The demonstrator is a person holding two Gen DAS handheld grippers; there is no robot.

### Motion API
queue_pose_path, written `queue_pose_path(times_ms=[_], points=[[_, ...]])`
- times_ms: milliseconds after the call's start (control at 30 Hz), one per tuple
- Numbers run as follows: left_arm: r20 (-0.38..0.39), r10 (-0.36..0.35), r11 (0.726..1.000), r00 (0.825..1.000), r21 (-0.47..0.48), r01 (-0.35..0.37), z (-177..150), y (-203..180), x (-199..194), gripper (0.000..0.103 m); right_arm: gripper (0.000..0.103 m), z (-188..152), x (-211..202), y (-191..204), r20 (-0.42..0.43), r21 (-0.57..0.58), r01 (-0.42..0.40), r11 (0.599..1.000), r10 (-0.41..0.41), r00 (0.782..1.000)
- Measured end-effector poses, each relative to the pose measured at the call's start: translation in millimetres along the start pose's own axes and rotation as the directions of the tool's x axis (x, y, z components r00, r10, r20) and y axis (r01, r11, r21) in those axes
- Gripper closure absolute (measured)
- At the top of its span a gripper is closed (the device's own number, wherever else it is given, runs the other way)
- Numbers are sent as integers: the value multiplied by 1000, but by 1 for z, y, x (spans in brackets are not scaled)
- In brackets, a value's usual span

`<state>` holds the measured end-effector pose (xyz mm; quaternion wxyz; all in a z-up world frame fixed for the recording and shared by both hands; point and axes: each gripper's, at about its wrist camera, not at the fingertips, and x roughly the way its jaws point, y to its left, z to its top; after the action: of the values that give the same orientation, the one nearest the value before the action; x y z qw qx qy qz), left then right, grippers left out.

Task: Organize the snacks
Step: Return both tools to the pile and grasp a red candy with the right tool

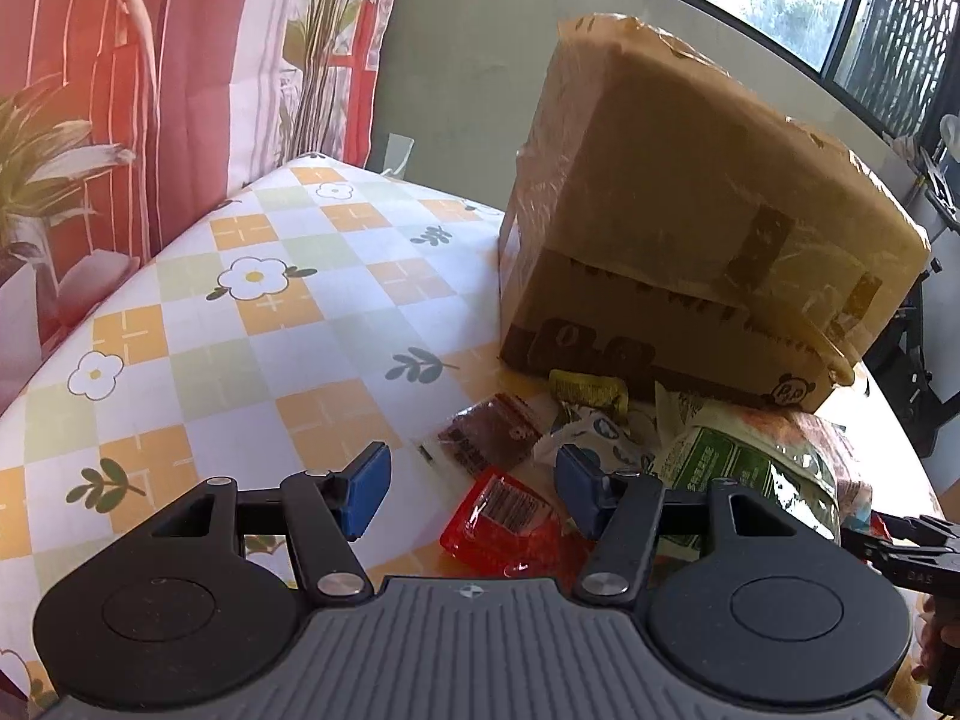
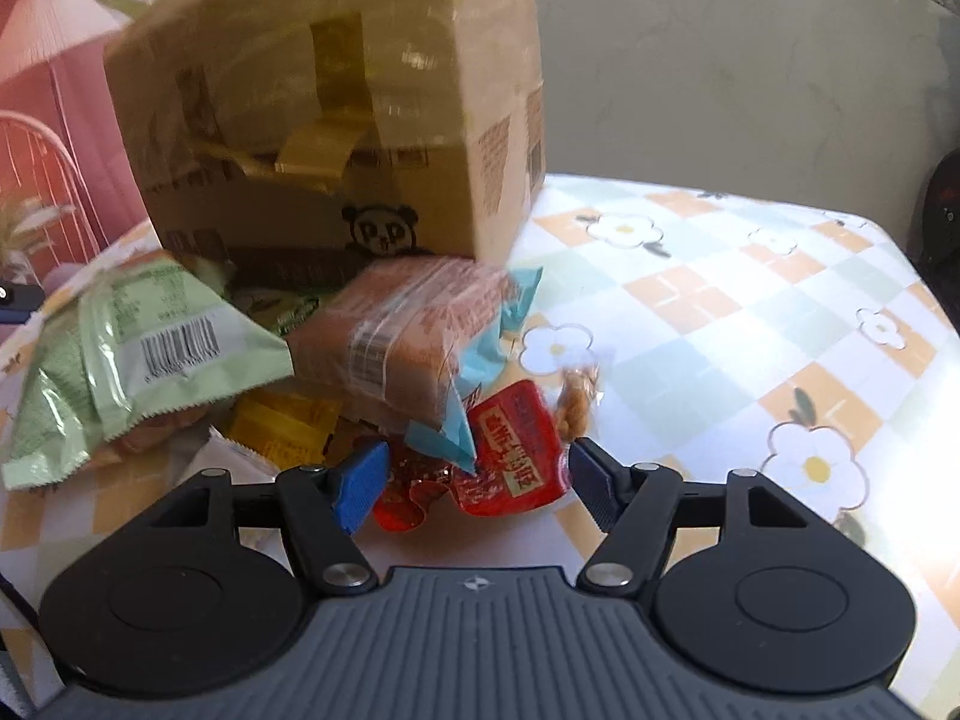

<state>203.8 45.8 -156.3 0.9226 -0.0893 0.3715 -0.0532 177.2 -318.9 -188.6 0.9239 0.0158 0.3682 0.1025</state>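
A pile of snack packets lies on the table in front of a taped cardboard box (image 1: 690, 222), also in the right wrist view (image 2: 336, 120). My left gripper (image 1: 471, 489) is open, its blue pads either side of a red packet (image 1: 504, 513), with a dark brown packet (image 1: 486, 435) just beyond. My right gripper (image 2: 474, 483) is open around a red packet (image 2: 516, 459). Past it lie a brown wrapped block (image 2: 414, 330), a light blue packet (image 2: 486, 354), a green bag (image 2: 120, 354) and a yellow packet (image 2: 282, 420).
The table has a checked flower-print cloth (image 1: 240, 300), open to the left of the pile and, in the right wrist view (image 2: 750, 312), to its right. A small clear bag of nuts (image 2: 576, 396) lies beside the red packet. A curtain (image 1: 120, 90) hangs behind.
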Motion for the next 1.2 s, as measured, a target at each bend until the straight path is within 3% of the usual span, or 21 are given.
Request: queue_pose_path(times_ms=[133,333,500,633,733,800,1067,1200], points=[[-23,-1,1000,1000,6,1,-6,-3,5,40,34,-2,3,2,20,9,14,1000,-15,1000],[-56,-7,1000,998,14,8,-15,-8,10,40,53,-18,-5,16,62,-80,34,996,-29,998],[-74,-10,1000,997,13,11,-18,-9,13,40,69,-24,-14,10,101,-15,8,1000,-7,995],[-82,-14,1000,996,13,15,-20,-11,14,40,69,-23,-13,2,89,35,-63,997,60,994],[-101,-16,1000,995,16,17,-22,-12,16,40,73,-22,-13,0,94,37,-69,997,66,993],[-108,-16,1000,994,16,18,-23,-13,17,40,84,-22,-14,2,105,35,-65,997,61,993],[-128,-19,1000,992,6,20,-26,-14,23,40,84,-24,-15,0,113,29,-72,997,69,991],[-99,-14,1000,995,-6,13,-18,-11,22,40,84,-24,-16,1,115,32,-73,997,69,991]])
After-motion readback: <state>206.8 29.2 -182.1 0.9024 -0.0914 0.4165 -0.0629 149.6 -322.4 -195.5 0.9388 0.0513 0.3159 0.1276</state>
